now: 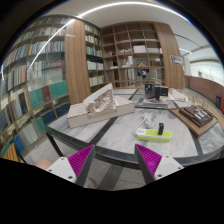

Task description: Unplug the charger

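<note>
A yellow-green power strip (153, 134) lies on the glass table (120, 135), ahead of my fingers and a little to the right. A small charger (150, 123) stands plugged into its top. My gripper (114, 160) is open and empty, well short of the strip. Its magenta pads show at the left (80, 158) and the right (148, 157). Nothing is between them but the table top and its dark frame.
A pale architectural model (95, 103) stands on the table to the far left. A brown model (196, 116) sits to the right of the strip. A dark screen (155, 90) stands farther back. Bookshelves (35, 90) line the left wall and the back wall (135, 55).
</note>
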Tool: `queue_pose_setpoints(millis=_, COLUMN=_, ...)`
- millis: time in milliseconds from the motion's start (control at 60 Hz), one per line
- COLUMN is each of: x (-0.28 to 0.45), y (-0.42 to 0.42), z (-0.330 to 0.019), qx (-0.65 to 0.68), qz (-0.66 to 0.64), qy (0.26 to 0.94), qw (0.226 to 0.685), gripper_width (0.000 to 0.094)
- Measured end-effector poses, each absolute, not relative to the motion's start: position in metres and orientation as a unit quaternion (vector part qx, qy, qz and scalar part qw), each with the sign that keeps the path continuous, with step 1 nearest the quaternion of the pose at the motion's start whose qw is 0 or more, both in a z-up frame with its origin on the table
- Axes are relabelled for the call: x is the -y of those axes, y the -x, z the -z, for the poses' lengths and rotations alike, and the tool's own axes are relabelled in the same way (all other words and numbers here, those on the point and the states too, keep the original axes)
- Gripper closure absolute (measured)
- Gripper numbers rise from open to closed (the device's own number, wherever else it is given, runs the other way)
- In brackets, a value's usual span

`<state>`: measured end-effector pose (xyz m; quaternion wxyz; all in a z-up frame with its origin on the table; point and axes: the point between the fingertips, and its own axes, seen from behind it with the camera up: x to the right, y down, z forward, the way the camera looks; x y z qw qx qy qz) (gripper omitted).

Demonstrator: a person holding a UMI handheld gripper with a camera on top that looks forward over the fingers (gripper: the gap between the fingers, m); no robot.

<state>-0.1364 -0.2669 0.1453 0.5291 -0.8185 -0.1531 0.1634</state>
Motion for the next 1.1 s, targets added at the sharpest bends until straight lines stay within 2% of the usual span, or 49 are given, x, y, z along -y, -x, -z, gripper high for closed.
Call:
queue_pose_setpoints(millis=100, x=0.259, y=0.129, z=-0.139, qx=0.143, qz=-0.152, qy=0.825, qw=0.524, gripper_width=0.0108)
queue_pose_setpoints(millis=150, x=0.225, y=0.118, z=-0.123, qx=0.139, qz=-0.148, qy=0.830, qw=0.519, gripper_width=0.0111)
queue_pose_setpoints(millis=250, x=0.196, y=0.101, z=-0.113, qx=0.120, qz=-0.133, qy=0.838, qw=0.515, gripper_width=0.0125)
queue_pose_setpoints(millis=467, x=0.082, y=0.033, z=-0.084, qx=0.082, qz=-0.076, qy=0.844, qw=0.524, gripper_width=0.0118)
queue_pose_setpoints(millis=633, x=-0.006, y=-0.005, z=-0.047, qx=0.063, qz=-0.035, qy=0.855, qw=0.514, gripper_width=0.0148)
queue_pose_setpoints(millis=717, x=-0.029, y=-0.001, z=-0.034, qx=0.076, qz=-0.030, qy=0.855, qw=0.513, gripper_width=0.0194)
queue_pose_setpoints(millis=767, x=-0.034, y=0.000, z=-0.024, qx=0.098, qz=-0.020, qy=0.857, qw=0.506, gripper_width=0.0483)
queue_pose_setpoints(millis=817, x=-0.040, y=-0.002, z=-0.024, qx=0.109, qz=-0.002, qy=0.845, qw=0.523, gripper_width=0.0765)
queue_pose_setpoints(millis=900, x=-0.038, y=-0.001, z=-0.026, qx=0.080, qz=-0.013, qy=0.841, qw=0.535, gripper_width=0.0866)
queue_pose_setpoints(millis=1100, x=-0.040, y=0.000, z=-0.029, qx=0.075, qz=-0.026, qy=0.842, qw=0.533, gripper_width=0.0886)
